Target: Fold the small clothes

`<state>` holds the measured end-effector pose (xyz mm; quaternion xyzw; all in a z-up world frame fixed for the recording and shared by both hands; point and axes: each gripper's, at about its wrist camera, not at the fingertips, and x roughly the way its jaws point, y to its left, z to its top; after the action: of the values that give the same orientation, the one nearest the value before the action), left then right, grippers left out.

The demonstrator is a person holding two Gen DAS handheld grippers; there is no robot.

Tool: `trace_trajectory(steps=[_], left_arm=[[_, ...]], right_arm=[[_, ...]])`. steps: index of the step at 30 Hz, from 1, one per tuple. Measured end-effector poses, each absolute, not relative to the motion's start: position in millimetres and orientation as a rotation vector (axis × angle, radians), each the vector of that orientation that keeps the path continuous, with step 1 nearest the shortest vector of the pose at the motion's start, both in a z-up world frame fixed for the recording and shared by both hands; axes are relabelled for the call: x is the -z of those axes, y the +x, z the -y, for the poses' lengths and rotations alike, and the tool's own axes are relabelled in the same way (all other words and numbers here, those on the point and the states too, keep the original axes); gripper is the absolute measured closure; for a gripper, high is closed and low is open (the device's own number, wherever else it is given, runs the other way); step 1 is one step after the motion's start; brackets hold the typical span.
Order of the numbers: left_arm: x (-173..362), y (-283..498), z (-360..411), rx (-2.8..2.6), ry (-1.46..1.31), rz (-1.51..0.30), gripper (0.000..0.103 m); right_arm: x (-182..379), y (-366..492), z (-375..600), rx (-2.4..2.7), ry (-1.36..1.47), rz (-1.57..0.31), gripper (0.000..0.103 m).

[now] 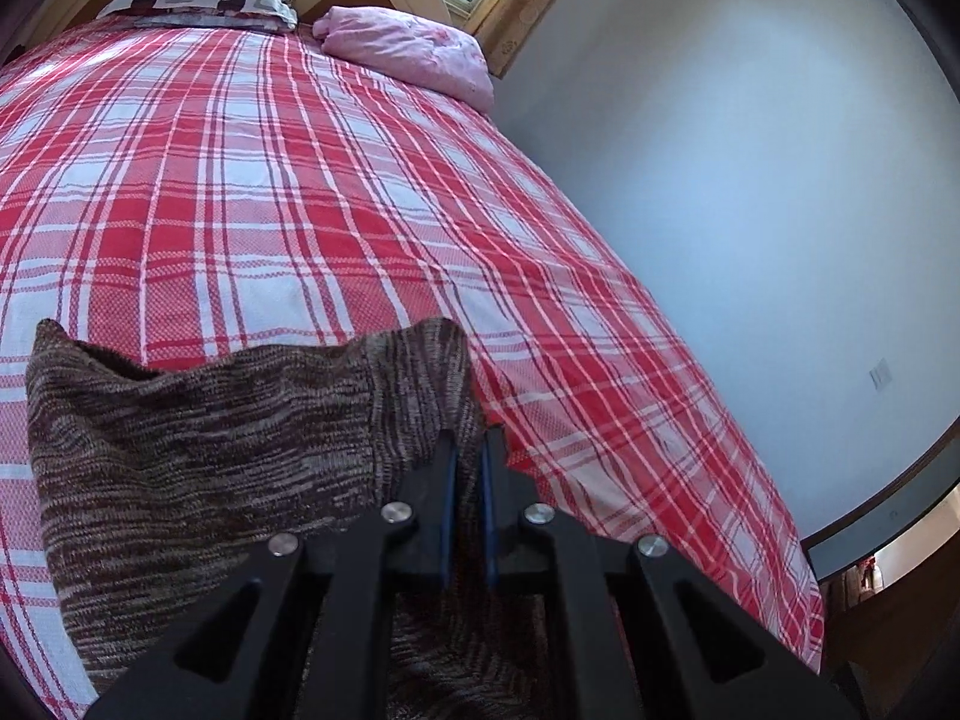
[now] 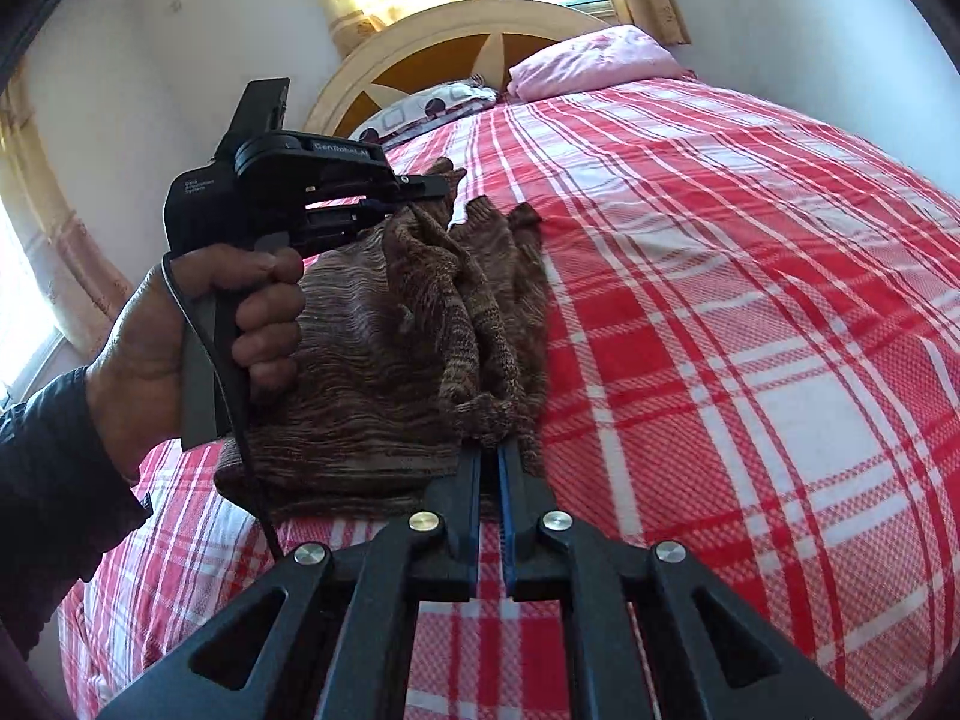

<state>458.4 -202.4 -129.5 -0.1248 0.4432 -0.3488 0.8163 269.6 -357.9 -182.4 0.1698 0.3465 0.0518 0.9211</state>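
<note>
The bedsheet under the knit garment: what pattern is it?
Red-and-white plaid bedsheet, showing best in the left wrist view.

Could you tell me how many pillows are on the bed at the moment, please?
2: a patterned white pillow against the headboard, and a pink pillow beside it, on the side nearer the wall. Nothing suggests more, though some might be hidden.

In front of me is a bed with a red and white checked cover (image 1: 312,192). On it lie a brown melange knitted garment (image 2: 384,348), a patterned white pillow (image 1: 204,0) near the headboard, and a folded pink blanket (image 1: 414,48) beside this pillow.
</note>
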Motion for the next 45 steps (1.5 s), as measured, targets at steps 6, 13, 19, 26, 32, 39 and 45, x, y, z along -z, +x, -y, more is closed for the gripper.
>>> trace_trajectory(steps=[6, 13, 19, 26, 32, 39, 45], left_arm=[[100.5, 428.2, 210.4, 0.778, -0.133, -0.875, 0.083], [87.1, 383.3, 159.5, 0.732, -0.031, -0.743, 0.029], [137.7, 376.4, 118.7, 0.58, -0.01, -0.821, 0.028], [174.6, 376.3, 105.1, 0.538, -0.043, -0.905, 0.024], [177.0, 369.5, 103.2, 0.563, -0.053, -0.918, 0.018], [179.5, 348.6, 104.2, 0.561, -0.003, -0.891, 0.01], [181.1, 350.9, 108.2, 0.577, 0.024, -0.912, 0.003]], right_arm=[[184.9, 263.8, 366.2, -0.137, 0.382, -0.712, 0.098], [155.9, 253.4, 375.5, -0.11, 0.361, -0.575, 0.025], [133.6, 321.9, 353.4, -0.167, 0.247, -0.628, 0.042], [176.2, 401.1, 358.7, -0.045, 0.233, -0.866, 0.086], [181.2, 390.9, 365.2, -0.021, 0.247, -0.874, 0.086], [124.2, 386.6, 336.6, -0.03, 0.141, -0.702, 0.082], [135.0, 437.1, 291.8, -0.188, 0.063, -0.832, 0.082]])
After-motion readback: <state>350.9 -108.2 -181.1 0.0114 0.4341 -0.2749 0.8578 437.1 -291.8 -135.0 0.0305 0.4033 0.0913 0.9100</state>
